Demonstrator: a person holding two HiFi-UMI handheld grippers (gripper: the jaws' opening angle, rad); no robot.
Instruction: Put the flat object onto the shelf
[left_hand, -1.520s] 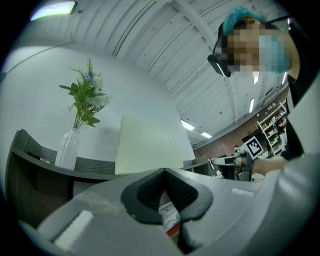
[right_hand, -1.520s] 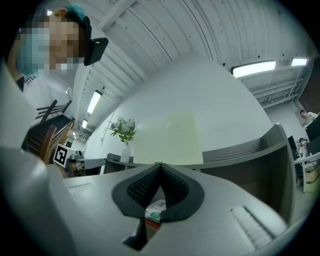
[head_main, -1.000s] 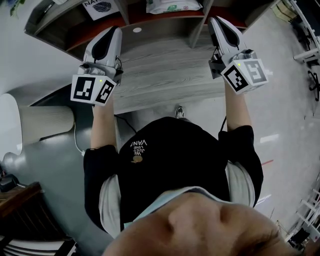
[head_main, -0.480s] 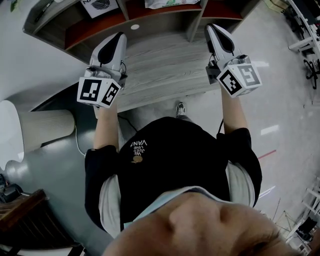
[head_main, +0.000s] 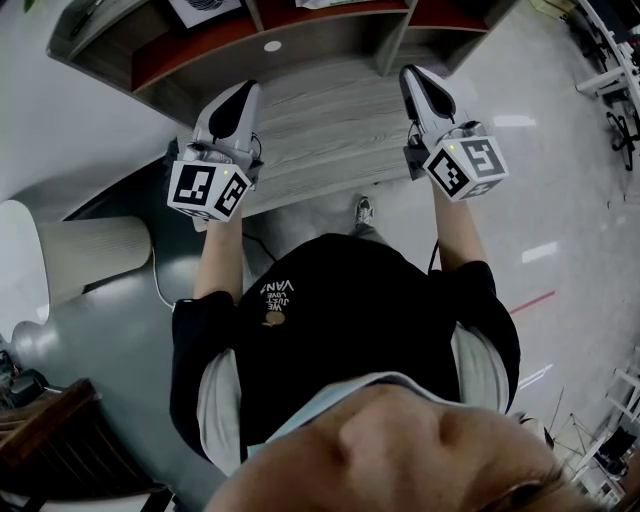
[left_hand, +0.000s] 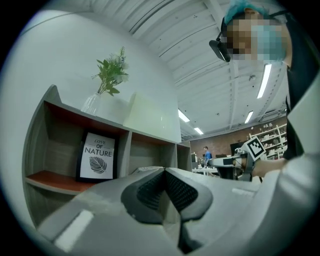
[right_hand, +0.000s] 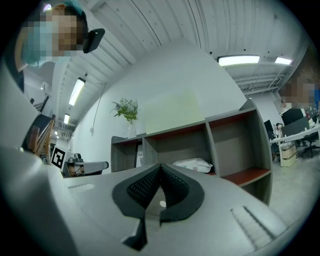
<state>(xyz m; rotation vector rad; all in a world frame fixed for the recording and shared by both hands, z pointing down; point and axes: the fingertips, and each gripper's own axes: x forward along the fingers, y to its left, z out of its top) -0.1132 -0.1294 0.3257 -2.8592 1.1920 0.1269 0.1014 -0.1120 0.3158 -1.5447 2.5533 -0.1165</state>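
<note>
Grey-padded, the left gripper (head_main: 244, 90) and right gripper (head_main: 411, 74) were both pressed together, empty, over the wood-grain desk (head_main: 330, 130). Beyond, the flat white packet (right_hand: 193, 164) lay in the middle compartment of the shelf (right_hand: 207, 142).

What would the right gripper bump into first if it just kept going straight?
Probably the shelf: the shut right gripper points into its middle compartment, just left of the white bag. It might hit the back wall or graze the bag; depth is unclear.
</note>
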